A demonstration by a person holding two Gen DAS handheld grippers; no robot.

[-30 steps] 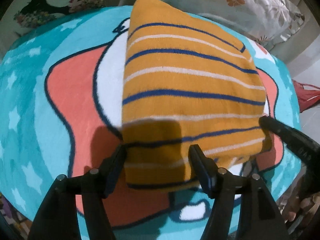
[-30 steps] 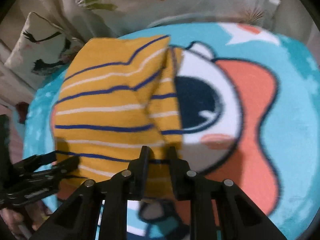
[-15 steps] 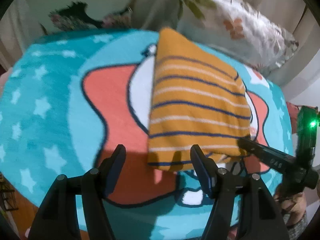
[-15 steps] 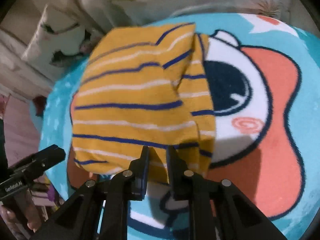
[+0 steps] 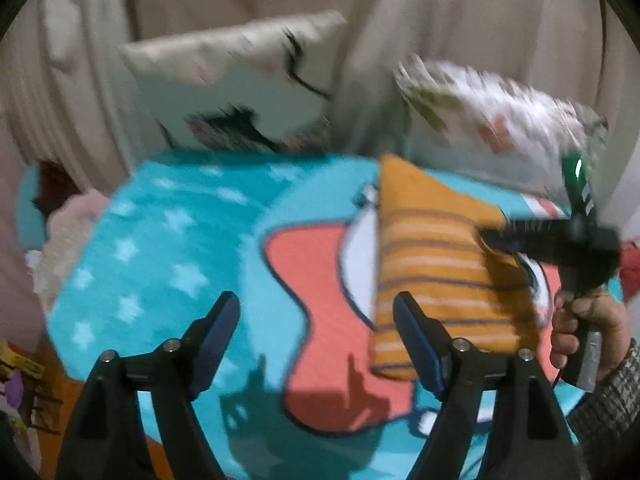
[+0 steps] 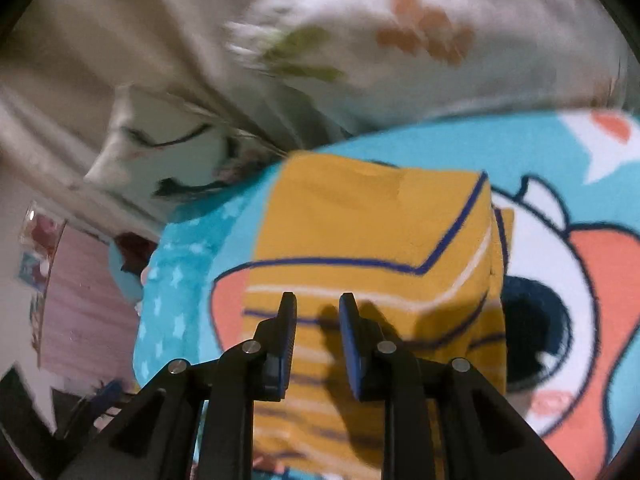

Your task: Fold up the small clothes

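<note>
No lettering, label, brand or number can be read in either wrist view; both are blurred by motion. The blanket [image 5: 172,240] carries only cartoon shapes and stars, the pillows [image 5: 240,84] at twelve o'clock only printed pictures. A green light [image 5: 577,168] glows at two o'clock in the left view, without any sign.
</note>
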